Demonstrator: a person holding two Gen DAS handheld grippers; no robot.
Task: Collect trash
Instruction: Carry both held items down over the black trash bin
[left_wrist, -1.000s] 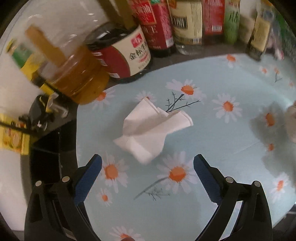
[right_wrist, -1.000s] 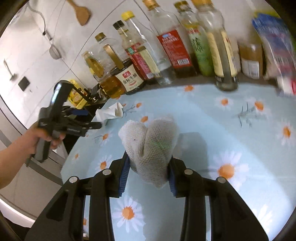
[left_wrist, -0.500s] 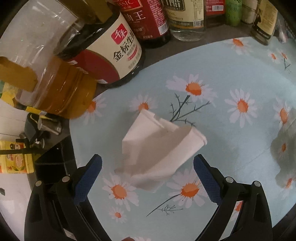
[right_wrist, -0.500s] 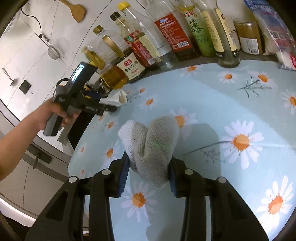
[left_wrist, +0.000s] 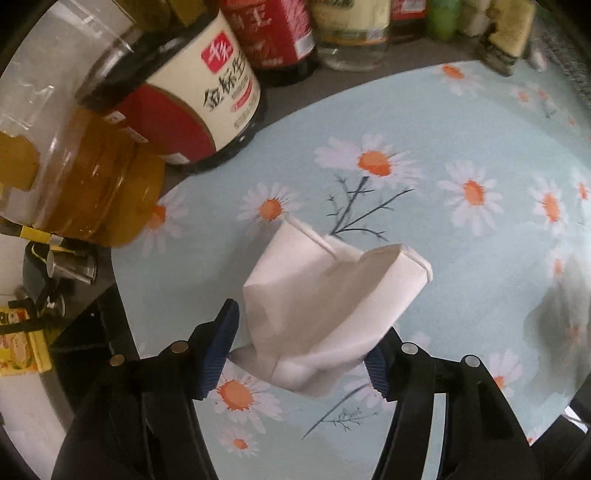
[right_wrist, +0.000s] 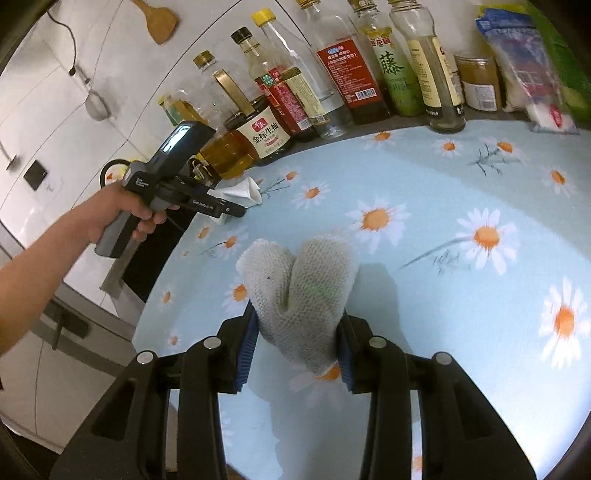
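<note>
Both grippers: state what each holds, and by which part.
Right gripper: grey knitted cloth, clamped at its lower bunched end. Left gripper: jaws around the white tissue's near end.

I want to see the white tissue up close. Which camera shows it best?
The left wrist view. There the white tissue fills the middle, big and clear, between the left gripper's fingers. In the right wrist view it is small and far away, partly hidden behind that gripper.
</note>
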